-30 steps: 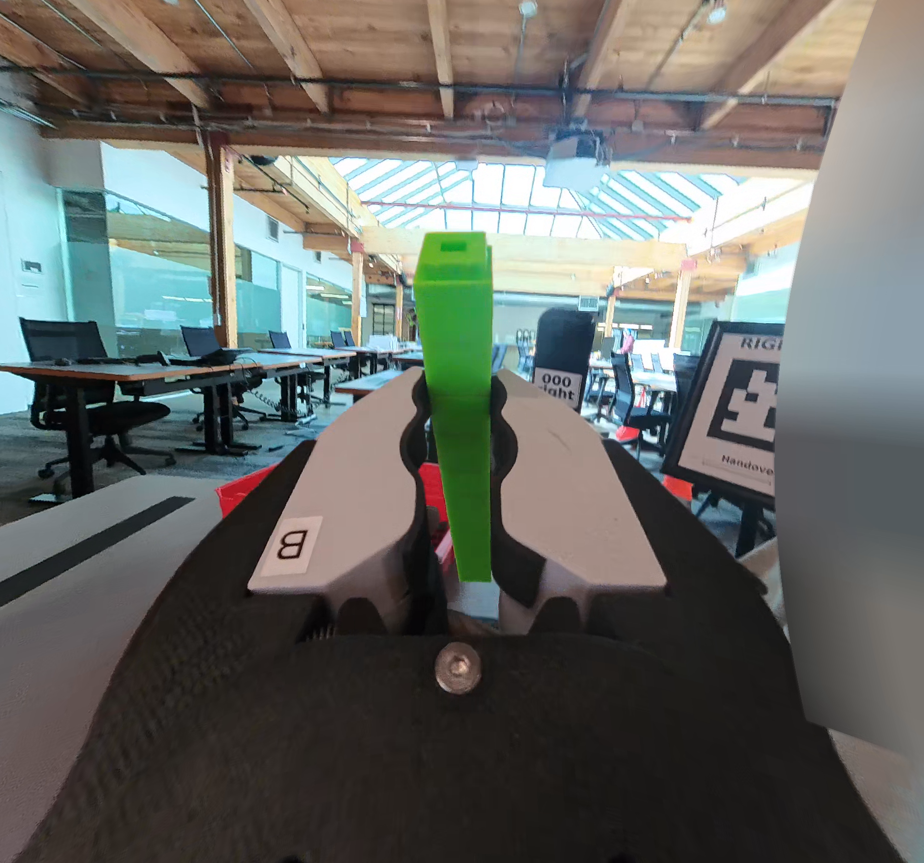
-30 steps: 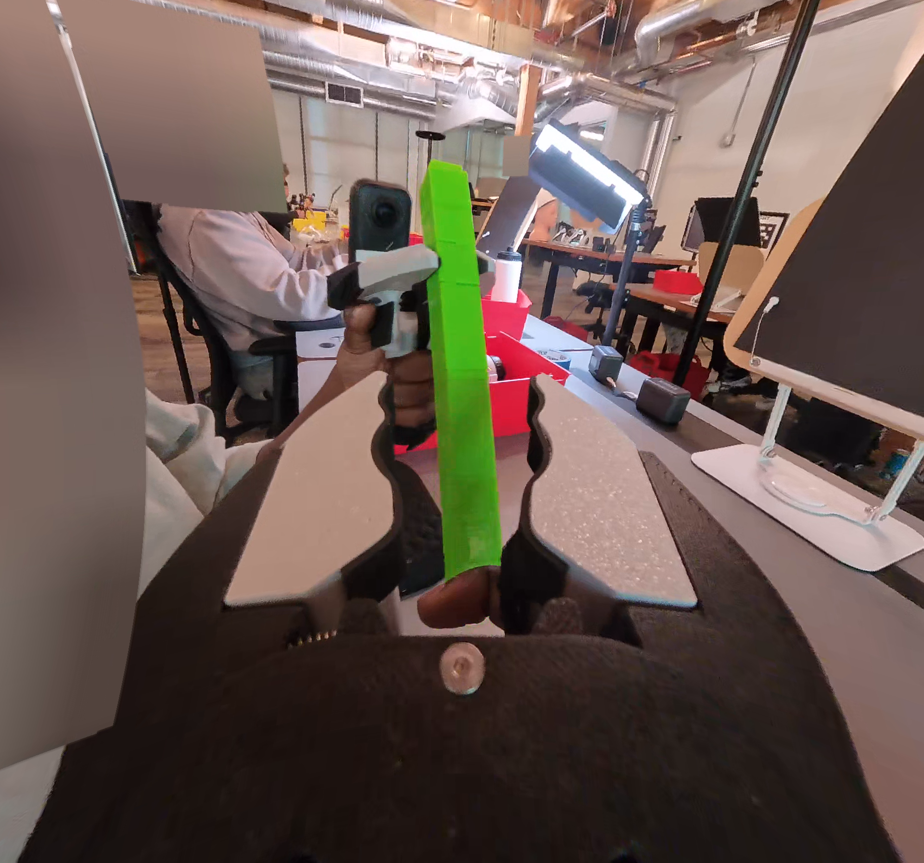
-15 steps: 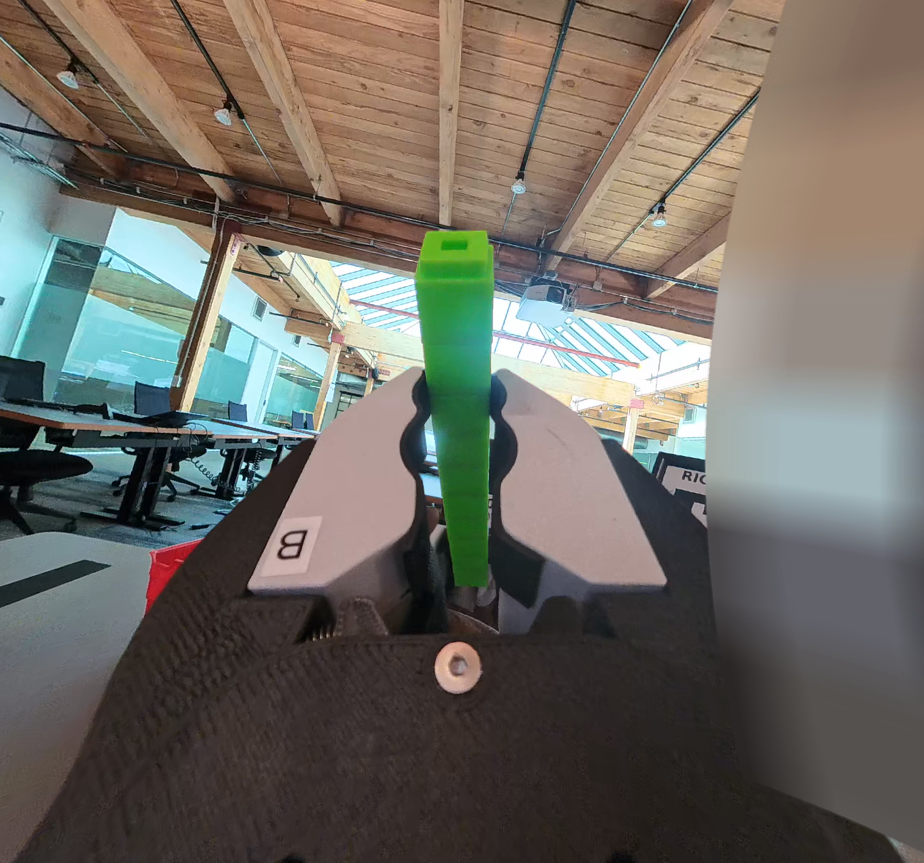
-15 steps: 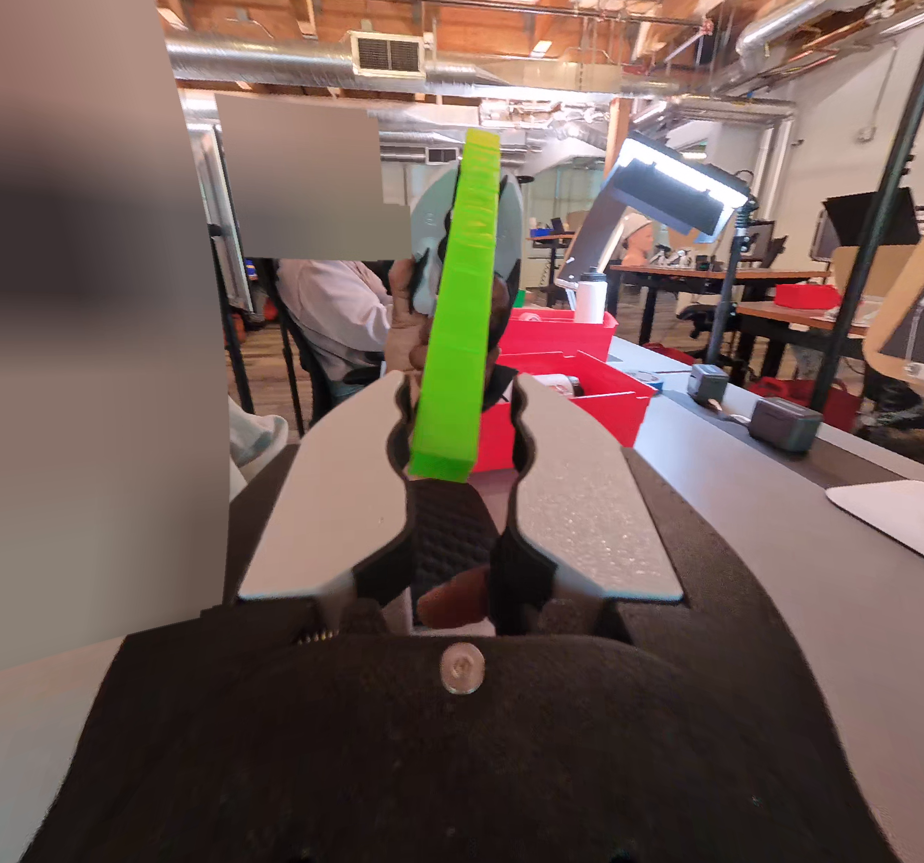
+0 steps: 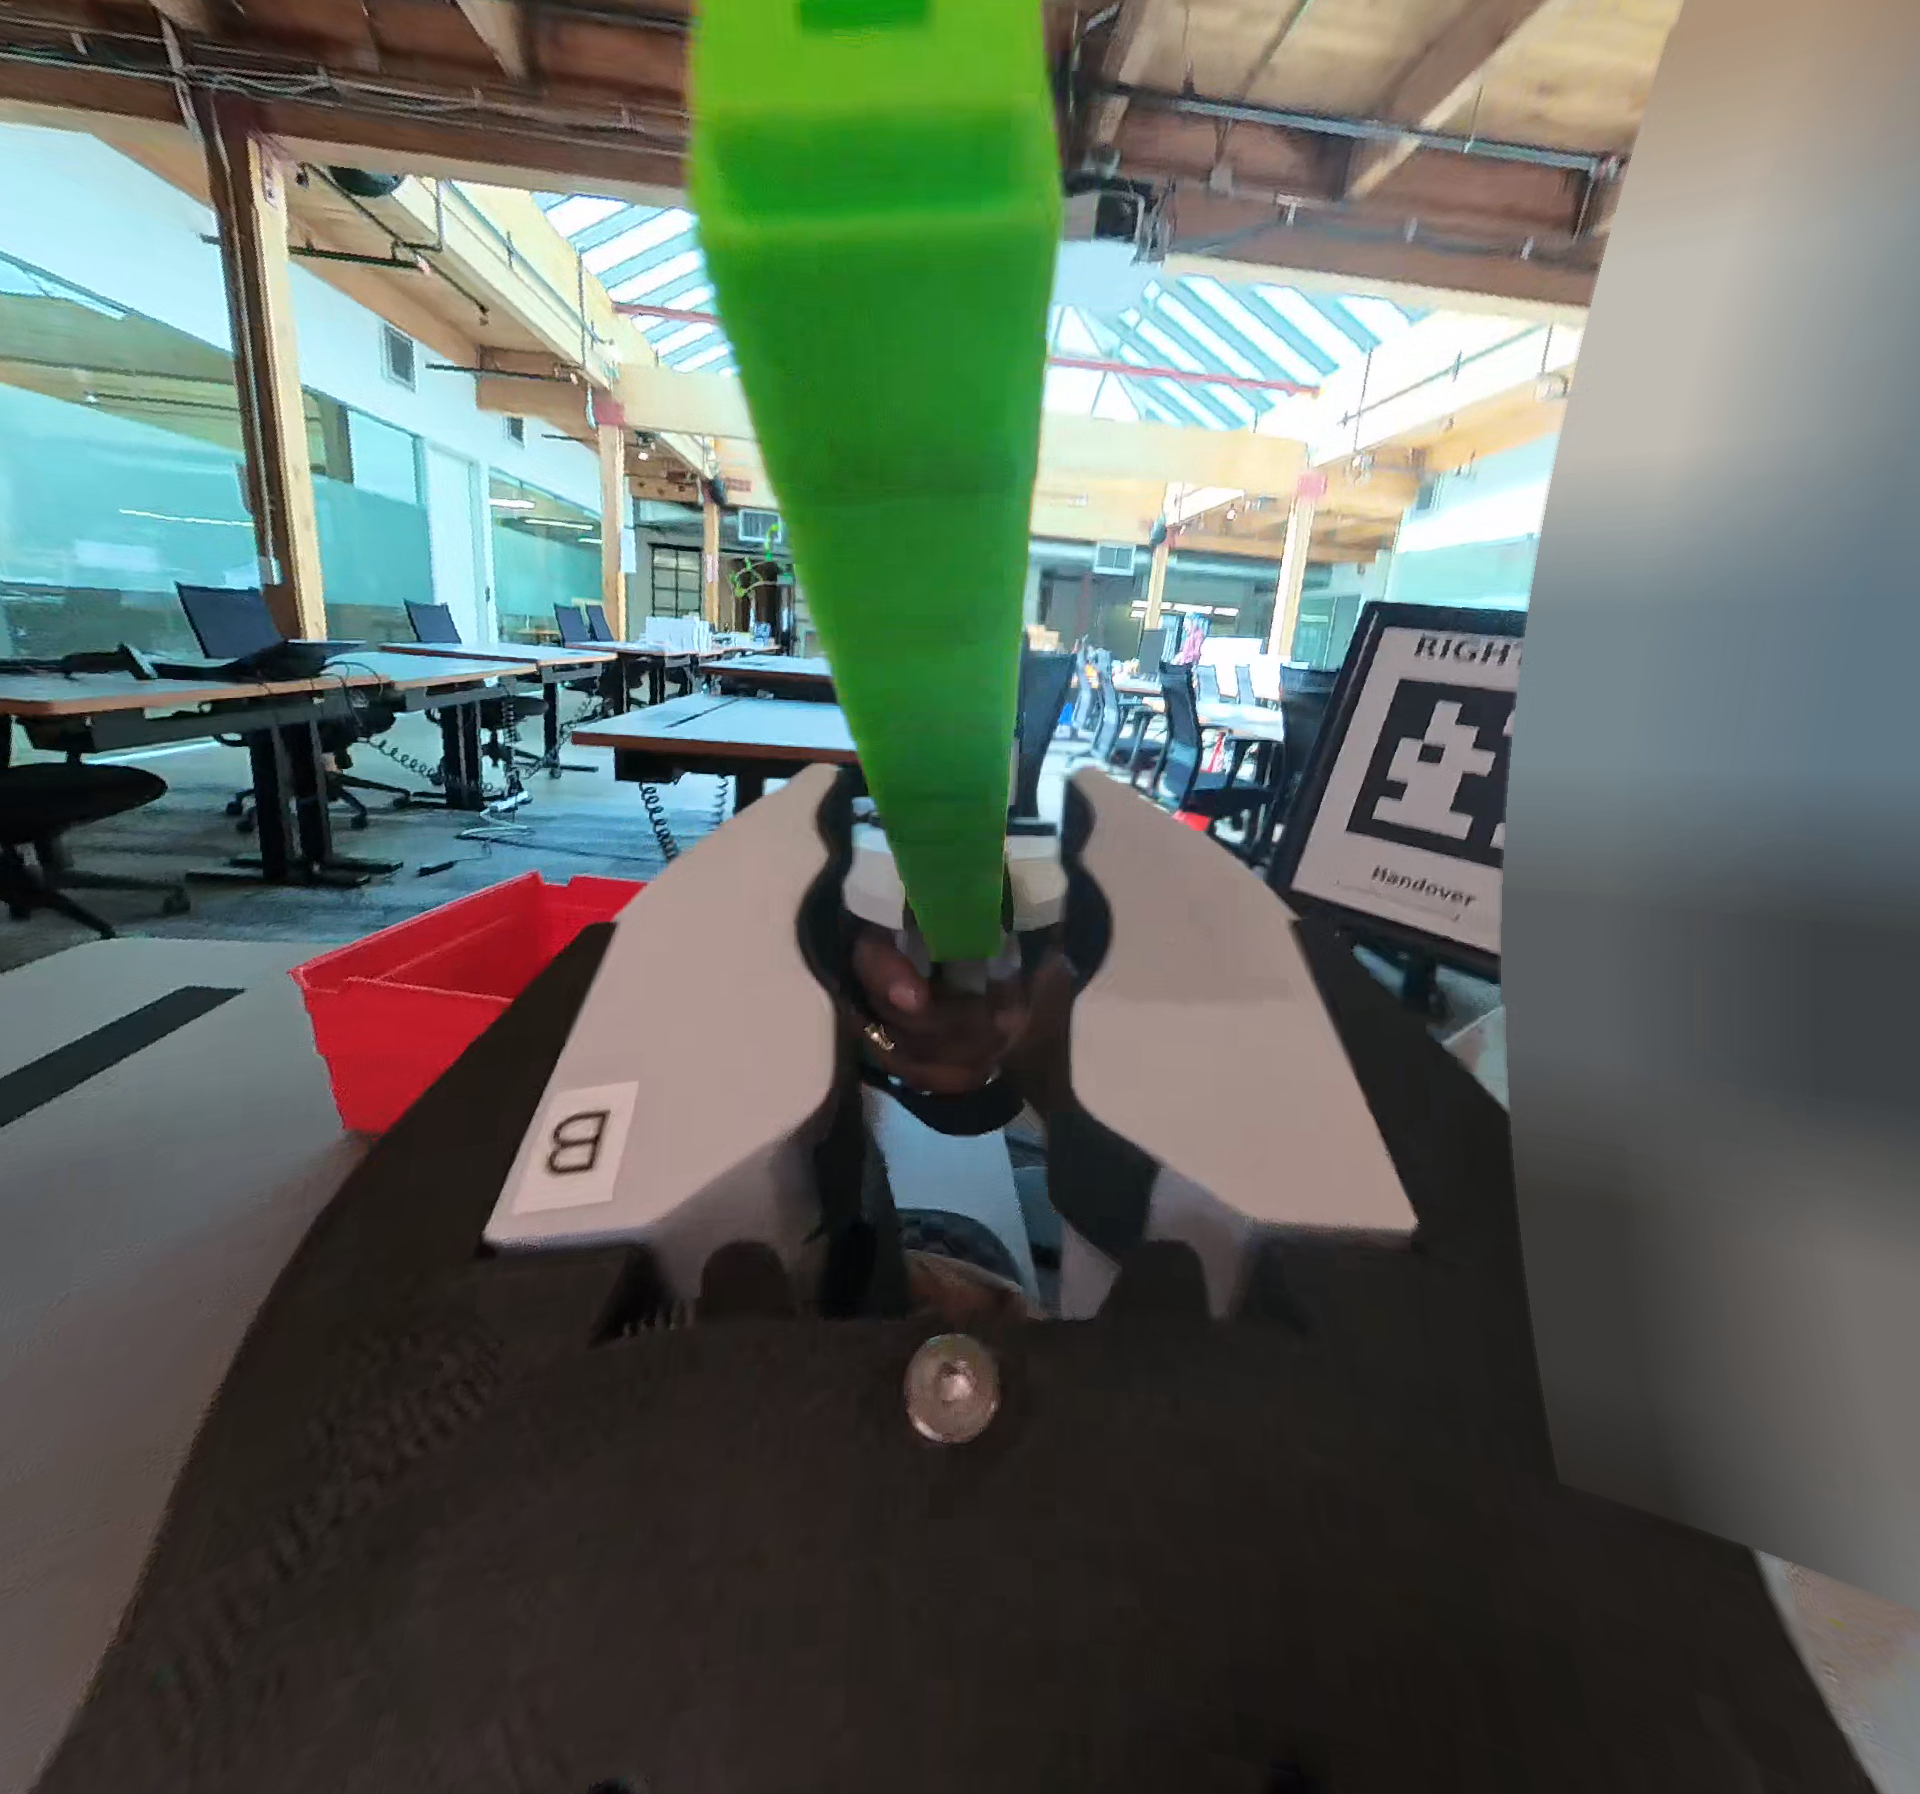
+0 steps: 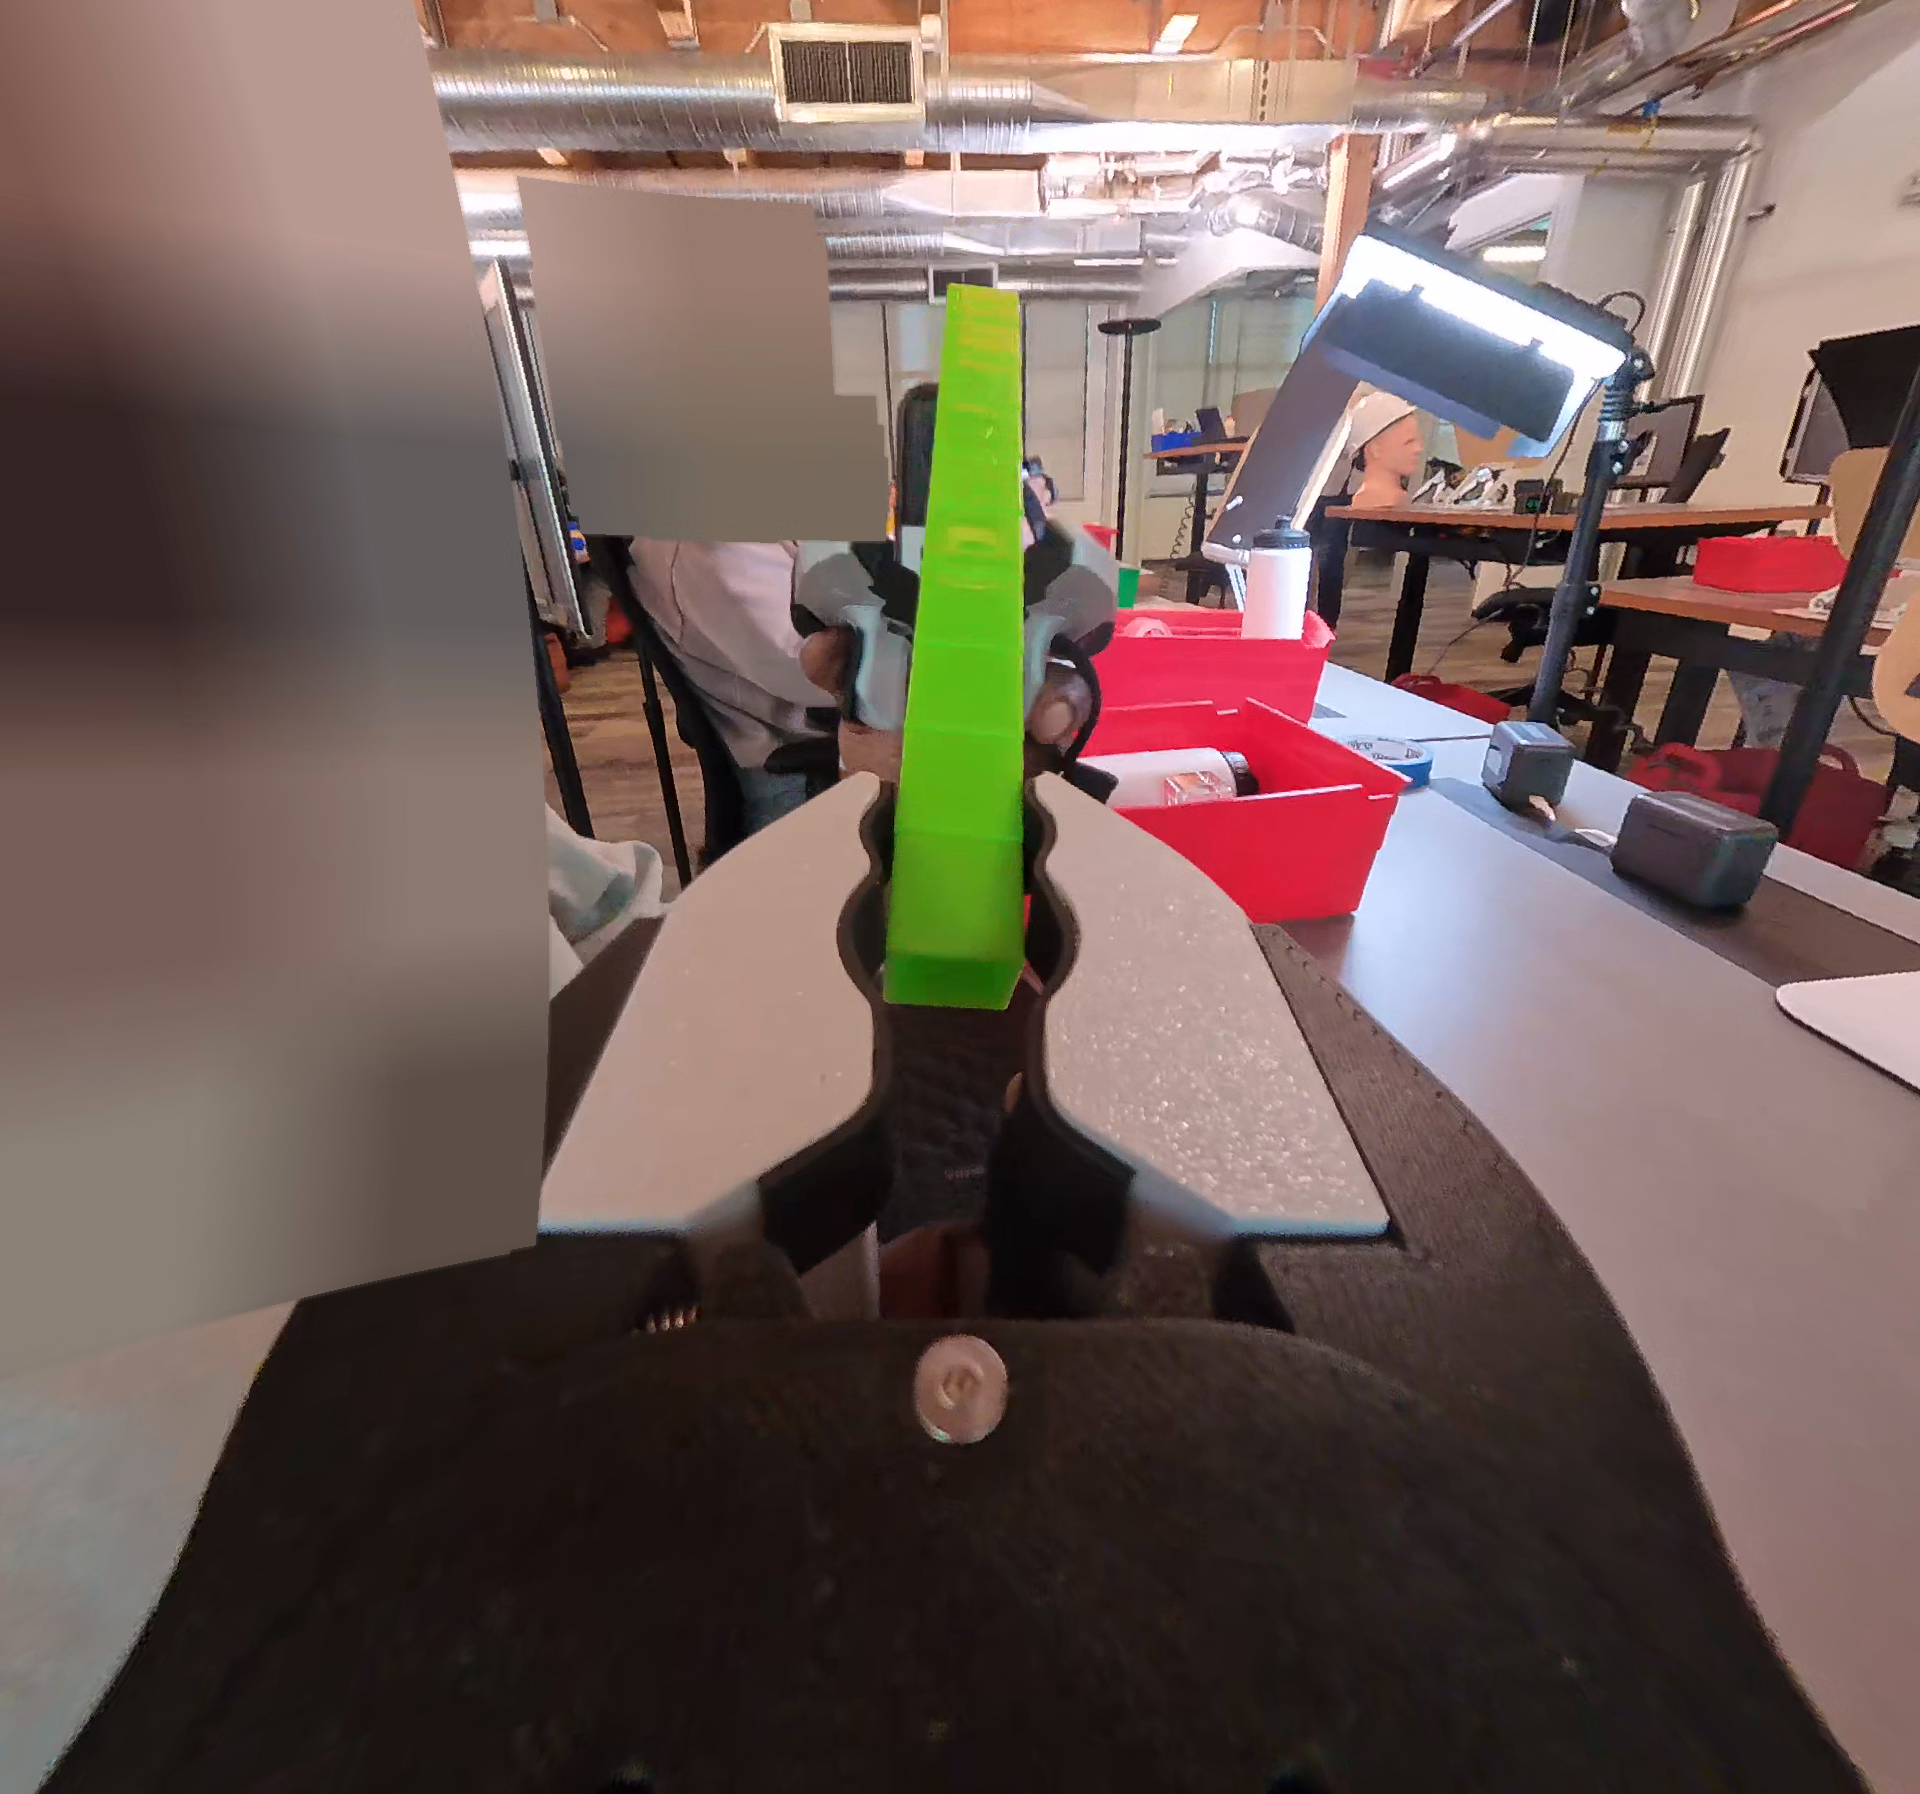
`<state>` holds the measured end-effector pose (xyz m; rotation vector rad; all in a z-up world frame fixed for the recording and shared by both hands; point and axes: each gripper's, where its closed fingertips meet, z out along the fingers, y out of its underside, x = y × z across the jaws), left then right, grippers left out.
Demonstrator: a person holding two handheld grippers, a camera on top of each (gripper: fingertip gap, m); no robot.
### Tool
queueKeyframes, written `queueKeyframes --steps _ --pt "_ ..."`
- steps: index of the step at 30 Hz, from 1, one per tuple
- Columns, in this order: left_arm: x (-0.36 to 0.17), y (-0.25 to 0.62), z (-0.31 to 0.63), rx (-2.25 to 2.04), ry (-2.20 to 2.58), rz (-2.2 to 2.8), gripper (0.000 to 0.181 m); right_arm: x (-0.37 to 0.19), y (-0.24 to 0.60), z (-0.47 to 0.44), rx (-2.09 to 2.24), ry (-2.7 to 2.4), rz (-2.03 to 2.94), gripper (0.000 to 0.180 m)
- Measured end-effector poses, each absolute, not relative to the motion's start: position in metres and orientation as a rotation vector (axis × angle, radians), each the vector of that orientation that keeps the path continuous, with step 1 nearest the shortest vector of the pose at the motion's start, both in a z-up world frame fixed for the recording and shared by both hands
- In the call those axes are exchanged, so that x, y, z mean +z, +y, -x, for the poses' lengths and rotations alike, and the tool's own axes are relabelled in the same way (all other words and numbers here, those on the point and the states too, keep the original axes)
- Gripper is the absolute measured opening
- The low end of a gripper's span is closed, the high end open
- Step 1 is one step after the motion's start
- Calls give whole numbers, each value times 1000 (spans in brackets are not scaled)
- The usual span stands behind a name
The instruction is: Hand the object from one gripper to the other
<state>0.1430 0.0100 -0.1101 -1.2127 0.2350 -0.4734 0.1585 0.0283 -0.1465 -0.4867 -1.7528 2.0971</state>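
A long bright green bar [image 5: 883, 394] stands up between the two grippers. In the right wrist view my right gripper [image 6: 956, 788] is shut on the bar [image 6: 961, 757] near its closer end. In the left wrist view my left gripper [image 5: 951, 788] is open, its jaws apart on either side of the bar with gaps showing. The right gripper [image 5: 951, 913] shows just beyond, holding the bar's lower end, with a hand behind it. In the right wrist view the left gripper [image 6: 951, 643] shows farther up the bar, its grey fingers [image 6: 873, 653] flanking it.
Red bins [image 6: 1247, 840] sit on the grey table [image 6: 1558, 1069], one also in the left wrist view [image 5: 436, 996]. Small grey boxes [image 6: 1688, 845] and a light panel on a stand [image 6: 1455, 362] are at right. A seated person [image 6: 717, 622] is behind. A marker board [image 5: 1423, 768] stands at right. Tip to tip, the grippers are about 5 cm apart.
The left jaws opened and let go of the green bar. The right jaws closed on its end. The left view tilted down from the ceiling toward the room.
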Motion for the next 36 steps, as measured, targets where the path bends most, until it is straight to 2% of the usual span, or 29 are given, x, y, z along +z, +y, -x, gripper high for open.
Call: queueKeyframes --steps 1,6,10,14,21,23,24,29,32,36 --pt "-112 13 -144 -450 236 1221 24 -147 29 -159 2085 -1759 488 22" --pt "-102 14 -144 -469 190 1110 22 -130 34 -163 2119 -1632 457 23" --pt "-81 2 -123 -513 25 864 22 -102 55 -161 2255 -1303 467 47" --pt "-78 -4 -111 -591 -83 718 22 -100 55 -146 2383 -1057 548 68" --pt "-96 24 -136 -610 -60 818 22 -107 32 -138 2507 -876 640 51" --pt "-100 30 -140 -589 -49 858 22 -103 38 -143 2501 -818 619 37" --pt "-102 33 -140 -575 -49 878 22 -101 39 -146 2500 -812 593 23" --pt "-95 22 -134 -606 -15 872 35 -95 54 -152 2509 -809 585 22" --pt "-92 15 -126 -592 -14 880 23 -91 61 -155 2515 -814 576 22" --pt "-91 14 -128 -606 -28 847 23 -88 61 -158 2509 -760 562 22"
